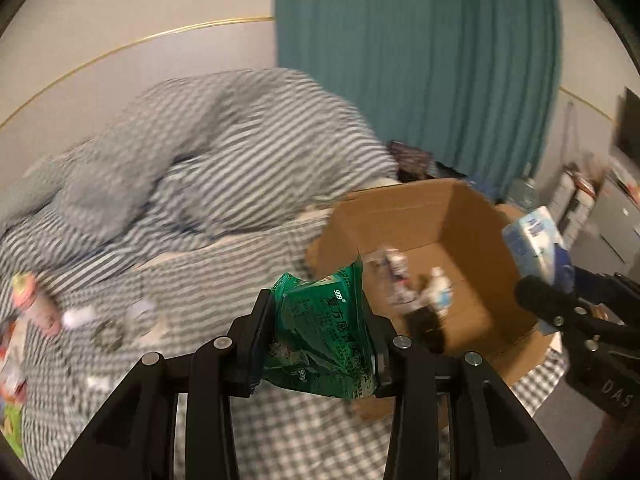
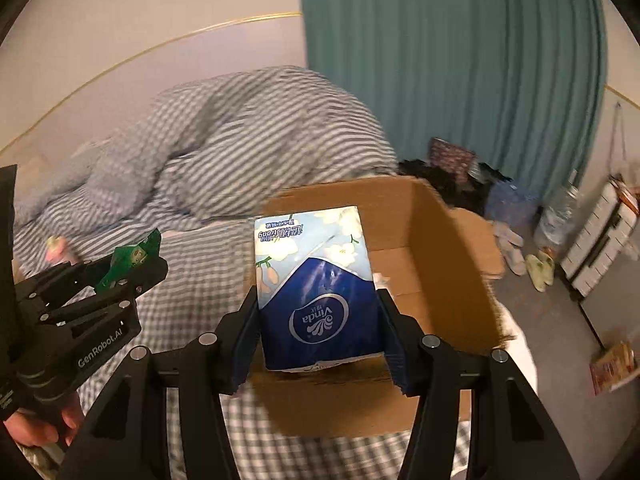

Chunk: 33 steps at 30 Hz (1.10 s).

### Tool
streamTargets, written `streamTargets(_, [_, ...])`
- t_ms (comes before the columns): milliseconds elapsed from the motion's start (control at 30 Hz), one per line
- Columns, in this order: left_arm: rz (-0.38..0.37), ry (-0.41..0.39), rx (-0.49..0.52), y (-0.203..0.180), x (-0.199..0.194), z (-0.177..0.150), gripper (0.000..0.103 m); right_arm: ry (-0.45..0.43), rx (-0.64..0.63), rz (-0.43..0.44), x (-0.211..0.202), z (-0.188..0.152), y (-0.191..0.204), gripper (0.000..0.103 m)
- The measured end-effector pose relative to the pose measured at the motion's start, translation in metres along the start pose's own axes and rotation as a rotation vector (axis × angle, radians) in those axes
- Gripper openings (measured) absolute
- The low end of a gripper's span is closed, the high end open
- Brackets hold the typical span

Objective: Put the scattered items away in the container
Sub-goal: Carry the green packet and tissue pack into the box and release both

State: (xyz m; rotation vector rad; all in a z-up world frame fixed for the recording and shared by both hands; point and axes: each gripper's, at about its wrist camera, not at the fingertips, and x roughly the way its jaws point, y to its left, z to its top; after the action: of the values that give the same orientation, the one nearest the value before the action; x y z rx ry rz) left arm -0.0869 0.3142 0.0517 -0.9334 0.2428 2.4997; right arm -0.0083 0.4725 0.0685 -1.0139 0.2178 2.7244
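My left gripper point(image 1: 320, 320) is shut on a green medicine sachet pack point(image 1: 320, 328) and holds it above the bed, just left of the open cardboard box point(image 1: 472, 216). My right gripper point(image 2: 318, 316) is shut on a blue and white Vinda tissue pack point(image 2: 316, 280) and holds it over the box point(image 2: 452, 264). The tissue pack also shows in the left wrist view point(image 1: 536, 244), at the box's right side. Small white bottles and packets point(image 1: 416, 284) lie inside the box. The left gripper with the green pack point(image 2: 132, 256) shows at the left of the right wrist view.
The box stands on a checked bed sheet point(image 1: 304, 432). A striped duvet point(image 1: 208, 160) is heaped behind. Several small items point(image 1: 76, 316) lie scattered on the bed at the left. A teal curtain point(image 2: 460, 72), slippers point(image 2: 532, 264) and white drawers point(image 2: 600, 240) are on the right.
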Motion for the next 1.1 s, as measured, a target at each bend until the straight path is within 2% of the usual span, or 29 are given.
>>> streamTargets(267, [-0.099,0.032,0.105,-0.071,0.050,0.020,0.039,0.047,0.074,-0.076,0.029,0.006,-0.060,0.054])
streamTargets(467, [-0.122,0.088,0.139,-0.093,0.081,0.010,0.040,0.082,0.102,-0.084,0.048,-0.001,-0.080,0.055])
streamTargets(500, [-0.114,0.087,0.147,-0.097,0.083,0.008,0.042,0.080,0.107,-0.086,0.051,-0.002,-0.082,0.056])
streamTargets(533, [-0.107,0.085,0.162,-0.099,0.084,0.007,0.051,0.079,0.110,-0.091,0.052,-0.002,-0.080,0.059])
streamTargets(567, [-0.097,0.082,0.169,-0.100,0.085,0.006,0.071,0.079,0.119,-0.100,0.054,-0.002,-0.081,0.075])
streamTargets(600, [-0.075,0.074,0.176,-0.101,0.084,0.005,0.084,0.077,0.134,-0.116,0.056,-0.001,-0.083,0.093])
streamTargets(633, [-0.051,0.066,0.181,-0.100,0.084,0.004,0.100,0.069,0.147,-0.130,0.057,0.000,-0.084,0.095])
streamTargets(667, [-0.025,0.044,0.190,-0.099,0.080,0.003,0.101,0.056,0.162,-0.135,0.056,0.000,-0.085,0.095])
streamTargets(767, [-0.018,0.029,0.197,-0.094,0.074,0.004,0.101,0.049,0.182,-0.094,0.053,0.003,-0.086,0.095])
streamTargets(933, [-0.004,0.024,0.152,-0.068,0.064,0.006,0.101,0.036,0.158,-0.094,0.042,0.005,-0.072,0.095])
streamTargets(1100, [0.023,0.012,0.103,-0.039,0.038,0.002,0.101,0.017,0.119,-0.071,0.024,0.007,-0.036,0.095])
